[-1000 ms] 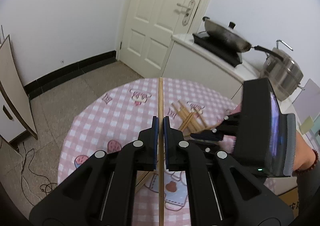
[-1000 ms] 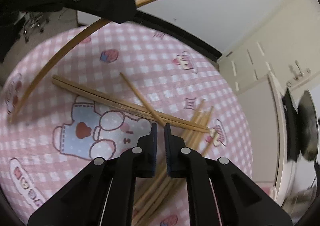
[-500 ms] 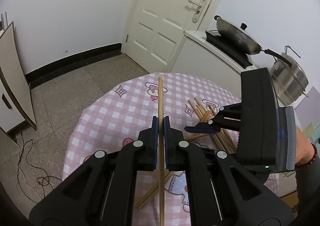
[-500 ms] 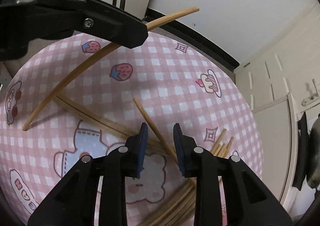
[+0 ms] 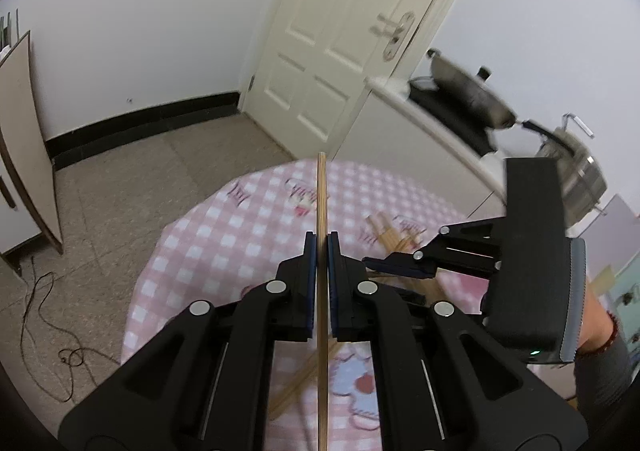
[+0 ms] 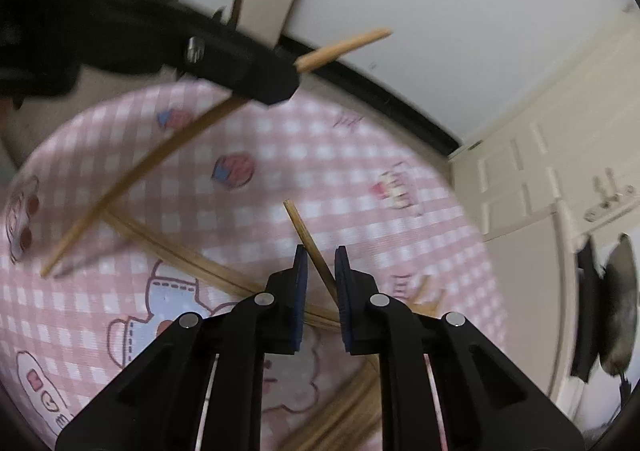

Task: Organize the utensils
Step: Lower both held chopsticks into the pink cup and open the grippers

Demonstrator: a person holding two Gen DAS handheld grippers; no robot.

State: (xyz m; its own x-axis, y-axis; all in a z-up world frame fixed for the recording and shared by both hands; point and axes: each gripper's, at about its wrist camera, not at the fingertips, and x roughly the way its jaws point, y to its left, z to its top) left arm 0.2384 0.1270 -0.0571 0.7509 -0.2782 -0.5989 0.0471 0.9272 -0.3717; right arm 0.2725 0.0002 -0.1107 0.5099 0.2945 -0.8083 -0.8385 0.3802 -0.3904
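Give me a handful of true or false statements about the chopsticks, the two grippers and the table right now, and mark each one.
1. The left gripper is shut on a single chopstick. True.
2. The table has a plain white cloth. False: it is pink and white check with cartoon prints.
3. A chopstick on the table runs between the right gripper's fingers. True: the jaws are closing on it, with gaps at the pads showing.
4. No other chopsticks lie on the table. False: a loose pile of chopsticks lies near the right gripper.
5. The door behind the table stands wide open. False: it is closed.
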